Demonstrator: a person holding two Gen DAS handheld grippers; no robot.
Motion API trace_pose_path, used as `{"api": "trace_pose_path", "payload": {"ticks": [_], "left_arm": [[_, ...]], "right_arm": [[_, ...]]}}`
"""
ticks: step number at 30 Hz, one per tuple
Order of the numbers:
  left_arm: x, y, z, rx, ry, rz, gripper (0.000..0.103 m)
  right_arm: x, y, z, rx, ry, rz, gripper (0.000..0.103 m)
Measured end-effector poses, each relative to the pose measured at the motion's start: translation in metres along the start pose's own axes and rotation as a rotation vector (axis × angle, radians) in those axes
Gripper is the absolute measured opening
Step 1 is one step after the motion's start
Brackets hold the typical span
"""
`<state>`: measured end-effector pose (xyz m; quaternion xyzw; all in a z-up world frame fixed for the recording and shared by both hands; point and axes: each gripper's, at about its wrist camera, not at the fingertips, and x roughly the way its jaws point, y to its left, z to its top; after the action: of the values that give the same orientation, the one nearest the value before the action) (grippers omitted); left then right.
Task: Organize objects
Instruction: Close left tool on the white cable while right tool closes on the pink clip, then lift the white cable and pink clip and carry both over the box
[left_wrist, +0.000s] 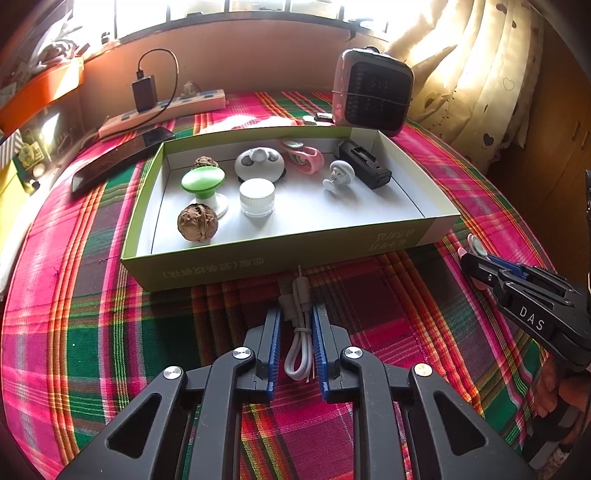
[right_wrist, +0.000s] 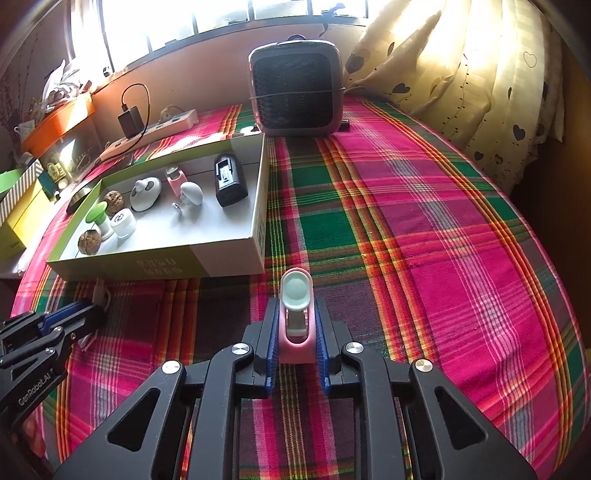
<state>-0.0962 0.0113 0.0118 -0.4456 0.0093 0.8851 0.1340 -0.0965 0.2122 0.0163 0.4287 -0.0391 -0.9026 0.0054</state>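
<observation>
At lower centre of the left wrist view, the left gripper (left_wrist: 297, 332) has its blue pads pinched on a coiled white cable (left_wrist: 298, 332) whose plug ends point toward the near wall of the green cardboard box (left_wrist: 258, 258); the coil lies on or just above the plaid tablecloth (left_wrist: 110, 332), and which of the two cannot be told. At lower centre of the right wrist view, the right gripper (right_wrist: 296, 328) is clamped on a pink clip with a pale green round cap (right_wrist: 296, 317), well to the right of the box's near corner. Inside the box, from left to right in the left wrist view, stand a walnut (left_wrist: 197, 223), a green-topped knob (left_wrist: 203, 181), a white-lidded jar (left_wrist: 257, 195), a white rounded gadget (left_wrist: 259, 162), a second pink clip (left_wrist: 303, 157), a white suction hook (left_wrist: 338, 175) and a black battery pack (left_wrist: 364, 166); a small fan heater (left_wrist: 371, 96) stands behind it. Both items appear grasped but not yet lifted over the wall. Risks from here: the loosely bundled cable may unwind or slip from the pads, since only its middle is held; its dangling plugs may catch on the box rim; a low carry could push the light box across the cloth; and dropping either item carelessly could topple the upright jar or knob.
</observation>
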Motion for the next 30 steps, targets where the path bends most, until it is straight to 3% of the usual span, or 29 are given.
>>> {"api": "trace_pose_path", "payload": {"ticks": [30], "left_arm": [[-0.017, 0.000, -0.001, -0.006, -0.038, -0.031, 0.014]], "right_arm": [[-0.021, 0.017, -0.002, -0.035, -0.030, 0.087, 0.018]]}}
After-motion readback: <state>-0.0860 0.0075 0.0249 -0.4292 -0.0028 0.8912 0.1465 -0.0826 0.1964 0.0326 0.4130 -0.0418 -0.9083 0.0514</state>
